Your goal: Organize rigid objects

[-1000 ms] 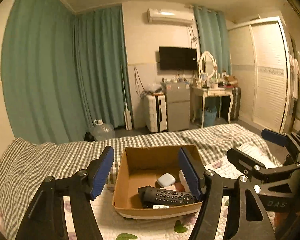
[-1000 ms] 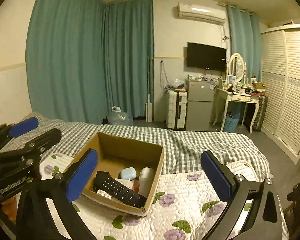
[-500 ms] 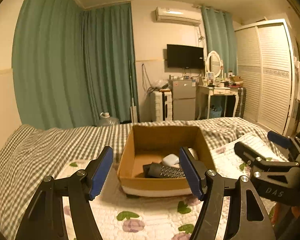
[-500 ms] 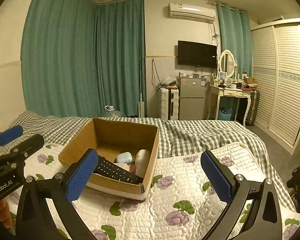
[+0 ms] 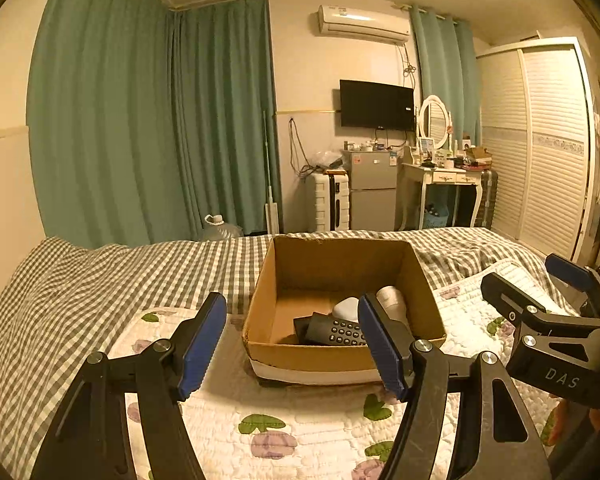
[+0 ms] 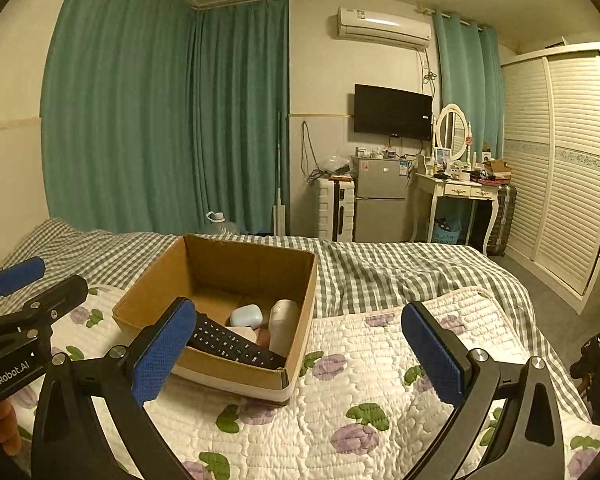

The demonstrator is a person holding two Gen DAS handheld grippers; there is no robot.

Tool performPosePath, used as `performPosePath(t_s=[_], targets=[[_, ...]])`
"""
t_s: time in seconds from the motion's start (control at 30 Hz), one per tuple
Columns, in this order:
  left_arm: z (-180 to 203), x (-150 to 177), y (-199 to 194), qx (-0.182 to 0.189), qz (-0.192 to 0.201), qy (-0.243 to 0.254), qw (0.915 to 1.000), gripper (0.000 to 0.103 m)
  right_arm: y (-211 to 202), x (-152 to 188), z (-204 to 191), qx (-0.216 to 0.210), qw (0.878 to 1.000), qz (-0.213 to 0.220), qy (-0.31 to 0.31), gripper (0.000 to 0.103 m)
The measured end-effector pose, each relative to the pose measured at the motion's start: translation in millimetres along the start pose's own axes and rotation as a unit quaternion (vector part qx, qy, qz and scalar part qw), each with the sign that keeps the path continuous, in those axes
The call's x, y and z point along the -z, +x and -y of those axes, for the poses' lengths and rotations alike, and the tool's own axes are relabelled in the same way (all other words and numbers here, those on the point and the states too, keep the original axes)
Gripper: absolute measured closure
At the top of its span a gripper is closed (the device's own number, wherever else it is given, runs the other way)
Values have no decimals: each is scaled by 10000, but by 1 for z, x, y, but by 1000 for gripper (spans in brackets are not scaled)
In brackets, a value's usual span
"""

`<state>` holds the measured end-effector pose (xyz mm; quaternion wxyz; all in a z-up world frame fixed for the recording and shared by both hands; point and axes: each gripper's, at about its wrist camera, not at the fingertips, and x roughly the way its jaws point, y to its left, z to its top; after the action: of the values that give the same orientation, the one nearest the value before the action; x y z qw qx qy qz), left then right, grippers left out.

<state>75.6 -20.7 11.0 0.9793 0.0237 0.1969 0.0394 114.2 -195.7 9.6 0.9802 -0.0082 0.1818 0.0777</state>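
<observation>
An open cardboard box (image 5: 340, 264) (image 6: 300, 292) sits on the bed's quilt. Inside lie a black remote control (image 5: 334, 332) (image 6: 236, 344), a small white rounded case (image 5: 346, 307) (image 6: 246, 315) and a pale cylindrical bottle (image 5: 392, 298) (image 6: 282, 320). My left gripper (image 5: 292, 346) is open and empty, held just in front of the box. My right gripper (image 6: 300, 350) is open and empty, in front of the box's right side. Each gripper shows at the edge of the other's view, the right one (image 5: 540, 300) and the left one (image 6: 28, 292).
The bed carries a white floral quilt (image 6: 380, 380) over a grey checked sheet (image 5: 100, 280). Beyond the bed stand a white suitcase (image 6: 336, 208), a small fridge (image 6: 380, 204), a dressing table (image 6: 460, 192) and a louvred wardrobe (image 6: 560, 160). Green curtains (image 5: 140, 120) hang at the left.
Both grippers have pulled back and lowered, so the box sits farther off and lower in both views. Both stay open and empty; the box's contents have not moved.
</observation>
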Motion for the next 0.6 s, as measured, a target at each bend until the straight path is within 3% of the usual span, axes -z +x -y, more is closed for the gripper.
performPosePath(t_s=[0.6], targets=[[-1,0,2,55,-57,-15,10000,32,1,2,-2,7,10000,-61,-33,0]])
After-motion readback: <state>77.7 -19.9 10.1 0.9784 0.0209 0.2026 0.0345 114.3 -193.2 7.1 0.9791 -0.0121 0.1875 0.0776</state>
